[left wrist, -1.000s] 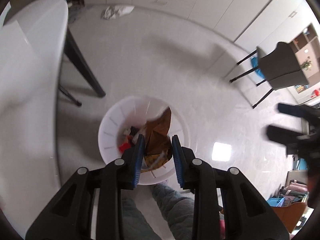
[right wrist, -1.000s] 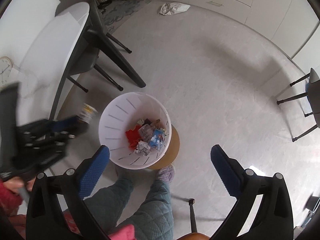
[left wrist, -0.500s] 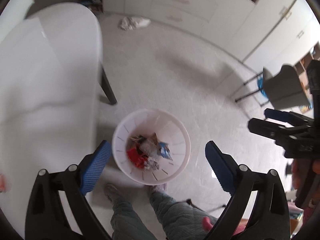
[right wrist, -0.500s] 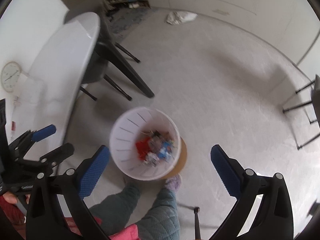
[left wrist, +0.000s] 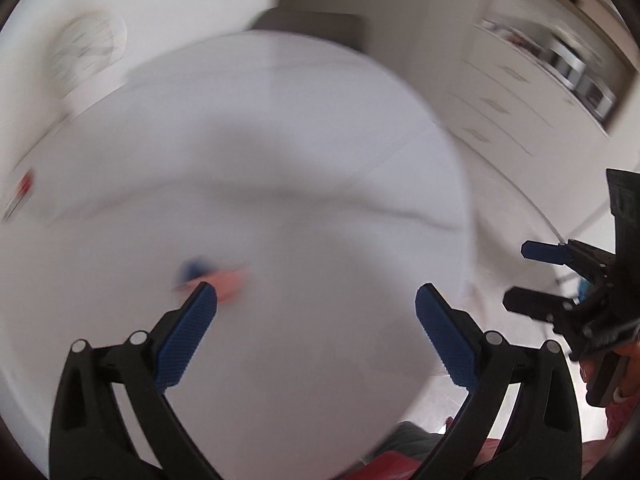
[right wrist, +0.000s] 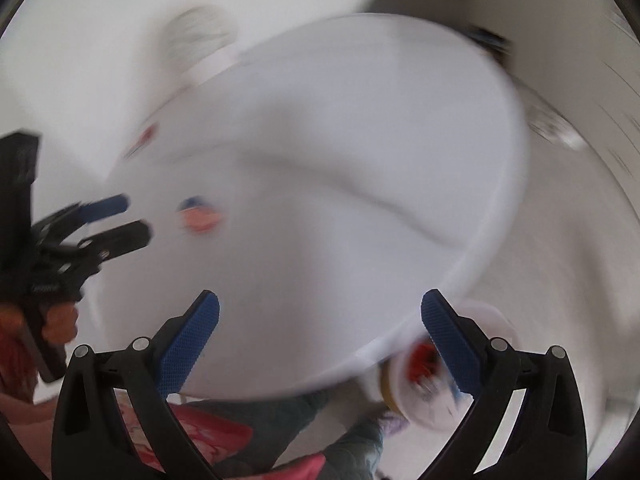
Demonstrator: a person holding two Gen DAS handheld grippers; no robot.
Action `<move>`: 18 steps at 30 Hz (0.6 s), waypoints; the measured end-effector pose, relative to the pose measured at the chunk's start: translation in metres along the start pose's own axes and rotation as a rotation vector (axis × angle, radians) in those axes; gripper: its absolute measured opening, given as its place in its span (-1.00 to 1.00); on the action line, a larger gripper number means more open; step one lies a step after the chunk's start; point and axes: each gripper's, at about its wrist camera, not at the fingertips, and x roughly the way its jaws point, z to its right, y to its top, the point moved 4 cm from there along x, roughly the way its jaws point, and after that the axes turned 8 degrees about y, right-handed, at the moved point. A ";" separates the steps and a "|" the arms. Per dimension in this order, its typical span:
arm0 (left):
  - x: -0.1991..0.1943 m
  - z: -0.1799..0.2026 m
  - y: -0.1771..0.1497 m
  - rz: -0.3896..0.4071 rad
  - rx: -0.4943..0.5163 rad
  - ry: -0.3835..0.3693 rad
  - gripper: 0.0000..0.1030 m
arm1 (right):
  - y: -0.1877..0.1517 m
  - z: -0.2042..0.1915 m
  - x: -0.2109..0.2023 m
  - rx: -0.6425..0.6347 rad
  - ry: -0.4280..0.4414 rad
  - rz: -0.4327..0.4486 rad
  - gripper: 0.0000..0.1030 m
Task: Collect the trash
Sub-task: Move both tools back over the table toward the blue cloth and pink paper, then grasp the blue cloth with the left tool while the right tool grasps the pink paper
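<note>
Grippers hang over the white table [left wrist: 320,152]: left gripper [left wrist: 316,312] has just spread its jaws wide, empty; right gripper [right wrist: 320,320] gapes too. Pink-and-blue scrap [right wrist: 200,216] (blurred) lies left on the tabletop; the bin [right wrist: 416,376] sits near right on the floor.

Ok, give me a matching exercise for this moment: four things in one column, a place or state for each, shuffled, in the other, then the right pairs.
Things
1. left gripper
2. pink and blue scrap
3. white bin
4. round clock

Places or states
A. on the floor below the white table's edge
B. against the wall behind the table
C. jaws wide apart, nothing between them
D. lying on the tabletop

Pairs: 1-C, 2-D, 3-A, 4-B
</note>
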 end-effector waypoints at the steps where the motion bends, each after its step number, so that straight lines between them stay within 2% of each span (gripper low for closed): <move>1: 0.002 -0.024 -0.005 -0.012 -0.032 0.019 0.85 | 0.010 -0.016 0.016 -0.051 0.028 -0.015 0.95; 6: 0.014 -0.098 -0.021 -0.056 -0.134 0.072 0.85 | 0.051 -0.075 0.091 -0.242 0.104 -0.085 0.95; 10: 0.024 -0.129 -0.032 -0.077 -0.179 0.069 0.85 | 0.075 -0.103 0.147 -0.334 0.134 -0.145 0.92; 15: 0.038 -0.153 -0.038 -0.092 -0.210 0.036 0.85 | 0.074 -0.120 0.193 -0.416 0.123 -0.241 0.61; 18: 0.045 -0.160 -0.036 -0.100 -0.228 0.006 0.85 | 0.068 -0.121 0.210 -0.444 0.096 -0.294 0.33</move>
